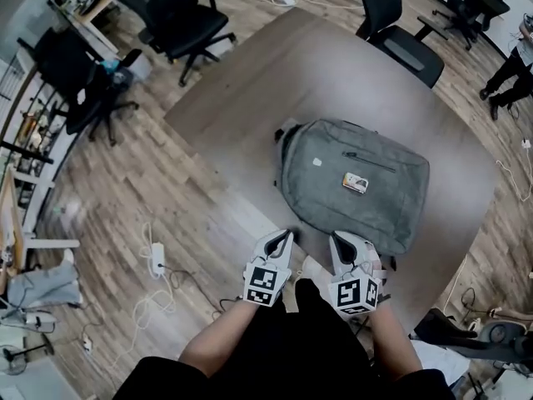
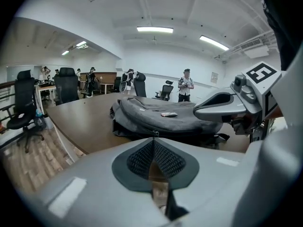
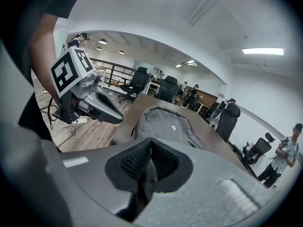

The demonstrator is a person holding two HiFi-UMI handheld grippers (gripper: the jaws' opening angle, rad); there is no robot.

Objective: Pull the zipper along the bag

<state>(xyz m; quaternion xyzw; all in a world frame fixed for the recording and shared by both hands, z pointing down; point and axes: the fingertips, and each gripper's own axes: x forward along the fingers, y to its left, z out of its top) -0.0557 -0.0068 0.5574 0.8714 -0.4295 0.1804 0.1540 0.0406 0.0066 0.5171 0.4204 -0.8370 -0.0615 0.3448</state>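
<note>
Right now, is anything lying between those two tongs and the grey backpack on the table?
Nothing visible does. The left tongs and right tongs, both shut and empty, hang just short of the near edge of the backpack on the table, and no object lies in between.

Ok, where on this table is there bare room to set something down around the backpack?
Widest bare tabletop: left of and beyond the grey backpack, toward the black office chair. A narrower strip runs along its right side. Crowded: the near edge, where left gripper and right gripper sit shut.
</note>
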